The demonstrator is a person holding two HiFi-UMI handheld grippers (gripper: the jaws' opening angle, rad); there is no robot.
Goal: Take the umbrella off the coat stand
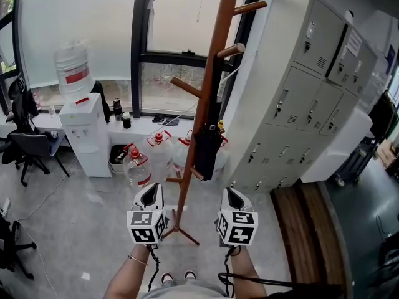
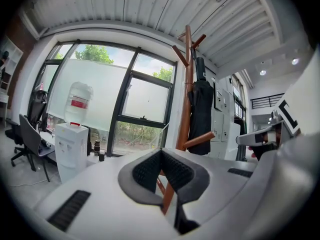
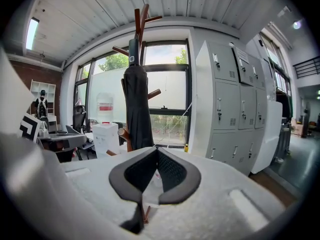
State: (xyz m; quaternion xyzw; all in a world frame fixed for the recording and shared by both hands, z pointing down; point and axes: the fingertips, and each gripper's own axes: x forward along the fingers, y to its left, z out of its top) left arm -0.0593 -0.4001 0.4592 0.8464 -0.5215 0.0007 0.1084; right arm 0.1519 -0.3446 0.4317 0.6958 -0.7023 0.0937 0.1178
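Forearms outstretched side by side, left gripper [image 1: 151, 192] and right gripper [image 1: 232, 194] jaws together, empty, facing coat stand [image 1: 216, 45], umbrella [image 1: 207, 145] hanging.

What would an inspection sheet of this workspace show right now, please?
Surface: grey floor; no table in view.
Job's things: black folded umbrella hangs upright against the wooden coat stand, untouched.
Clutter: water jugs on the floor behind the stand's base; small bottles on the window sill.
Grippers: left gripper and right gripper both shut and empty, short of the stand.
Cables: a black cable hangs below each gripper.
Surroundings: water dispenser and office chair to the left, grey lockers to the right, windows behind.
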